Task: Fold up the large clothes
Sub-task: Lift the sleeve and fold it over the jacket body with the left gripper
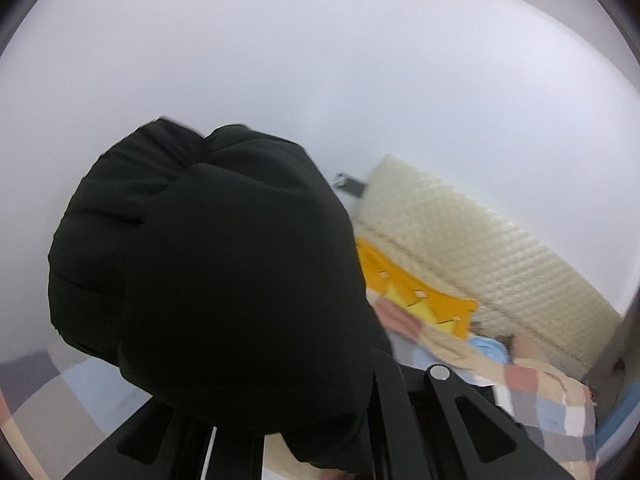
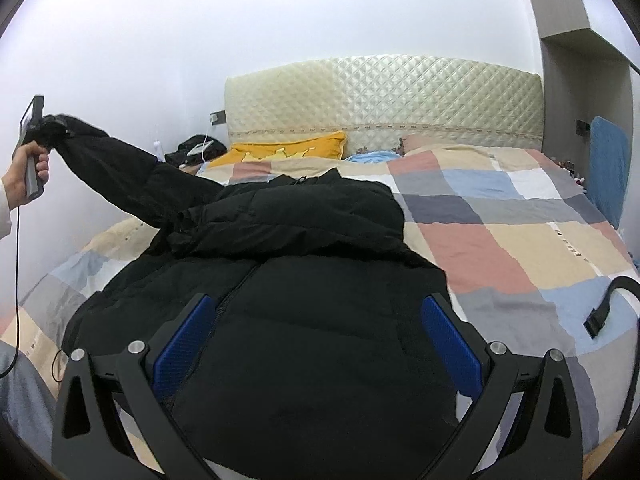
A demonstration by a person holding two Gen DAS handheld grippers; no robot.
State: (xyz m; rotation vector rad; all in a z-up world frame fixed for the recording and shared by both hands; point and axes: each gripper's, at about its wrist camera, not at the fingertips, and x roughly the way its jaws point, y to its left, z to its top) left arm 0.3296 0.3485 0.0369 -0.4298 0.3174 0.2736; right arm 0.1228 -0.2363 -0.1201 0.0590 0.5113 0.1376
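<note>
One black jacket [image 2: 304,320] on checked quilt [image 2: 520,240]; left gripper [image 2: 48,124] jaws clamp sleeve [image 2: 116,164]; right gripper [image 2: 320,328] jaws wide.

- One black puffer jacket [image 2: 304,280] lies on the bed, one sleeve [image 2: 120,168] lifted.
- Two grippers appear: the left gripper [image 2: 44,124] clamped on the cuff, the right gripper [image 2: 320,340] spread wide with two blue pads [image 2: 452,348].
- One checked quilt [image 2: 520,232] covers the bed.
- One yellow pillow [image 2: 288,148] rests by one quilted headboard [image 2: 384,96].
- One black strap [image 2: 608,304] lies on the quilt.
</note>
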